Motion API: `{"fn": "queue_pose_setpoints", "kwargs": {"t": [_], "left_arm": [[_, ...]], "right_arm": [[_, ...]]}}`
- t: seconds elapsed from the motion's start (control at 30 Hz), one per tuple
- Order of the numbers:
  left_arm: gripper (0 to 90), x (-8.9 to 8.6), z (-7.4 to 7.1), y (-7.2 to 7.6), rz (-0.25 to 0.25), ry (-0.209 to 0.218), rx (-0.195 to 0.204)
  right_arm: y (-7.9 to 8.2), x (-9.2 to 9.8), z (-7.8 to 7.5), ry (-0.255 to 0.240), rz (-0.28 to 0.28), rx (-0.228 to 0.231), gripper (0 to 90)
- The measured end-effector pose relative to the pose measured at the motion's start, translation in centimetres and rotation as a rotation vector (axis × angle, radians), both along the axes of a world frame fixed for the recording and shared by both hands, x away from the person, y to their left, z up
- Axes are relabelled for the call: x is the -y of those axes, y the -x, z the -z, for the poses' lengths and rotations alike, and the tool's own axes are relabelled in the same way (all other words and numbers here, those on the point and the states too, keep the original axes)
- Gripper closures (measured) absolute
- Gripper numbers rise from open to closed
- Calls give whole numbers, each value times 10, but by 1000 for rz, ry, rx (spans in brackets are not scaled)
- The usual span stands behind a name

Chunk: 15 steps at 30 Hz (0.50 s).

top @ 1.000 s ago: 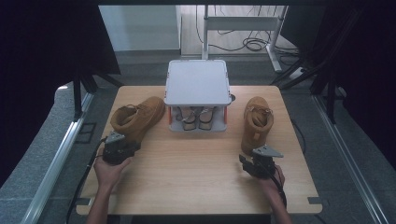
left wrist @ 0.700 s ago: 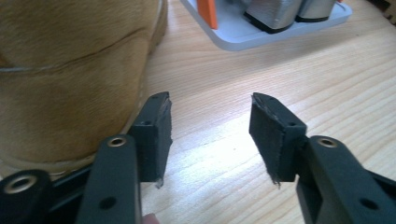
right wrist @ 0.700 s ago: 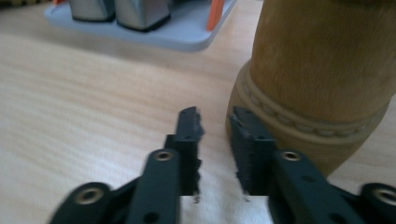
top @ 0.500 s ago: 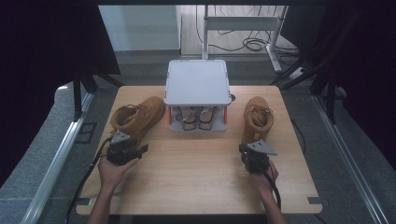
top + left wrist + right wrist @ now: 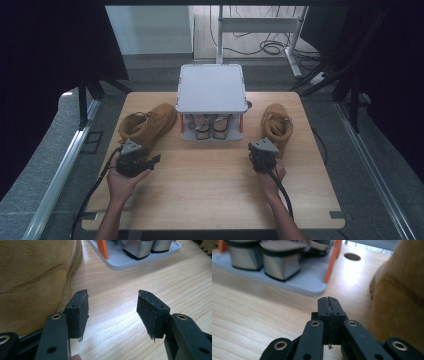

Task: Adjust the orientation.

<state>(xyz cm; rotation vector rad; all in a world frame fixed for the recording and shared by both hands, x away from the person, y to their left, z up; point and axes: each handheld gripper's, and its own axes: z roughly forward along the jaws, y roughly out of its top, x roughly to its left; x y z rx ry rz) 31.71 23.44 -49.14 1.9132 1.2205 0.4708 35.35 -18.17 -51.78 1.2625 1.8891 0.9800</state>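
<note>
Two tan suede boots lie on the wooden table, the left boot [image 5: 147, 125] [image 5: 32, 277] and the right boot [image 5: 277, 125] [image 5: 399, 302], either side of a grey two-level rack [image 5: 210, 87] [image 5: 304, 285]. Silver-heeled shoes [image 5: 211, 126] [image 5: 278, 263] stand on the rack's lower shelf. My left gripper [image 5: 156, 160] [image 5: 113, 302] sits just in front of the left boot's toe. Its jaws have just been opening and stand open over bare wood. My right gripper [image 5: 260, 148] [image 5: 329, 300] is shut on nothing, low over the table beside the right boot and aimed at the rack's corner.
Orange posts [image 5: 333, 260] carry the rack's top plate. A round hole [image 5: 352, 256] is cut in the table [image 5: 210, 195] behind the rack. Metal rails run along both sides of the table, and a cable trails from each gripper toward the front edge.
My right gripper has moved left and away from me, from in front of the right boot to beside it, and its jaws have shut. The left gripper stayed put and its jaws have spread.
</note>
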Motion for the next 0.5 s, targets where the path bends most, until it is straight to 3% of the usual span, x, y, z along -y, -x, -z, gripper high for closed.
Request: {"fn": "queue_pose_setpoints", "kwargs": {"t": [0.07,0.27,0.37,0.5], "left_arm": [[429,2,1,0,7,-3,-1],[425,8,1,0,21,-18,0],[425,10,1,0,27,-1,-7],[421,13,0,1,29,-32,-1]], "right_arm": [[-1,5,4,18,18,-14,890],[0,14,7,8,45,-19,890],[-1,15,8,13,51,-19,890],[-1,15,8,14,50,-15,890]]}}
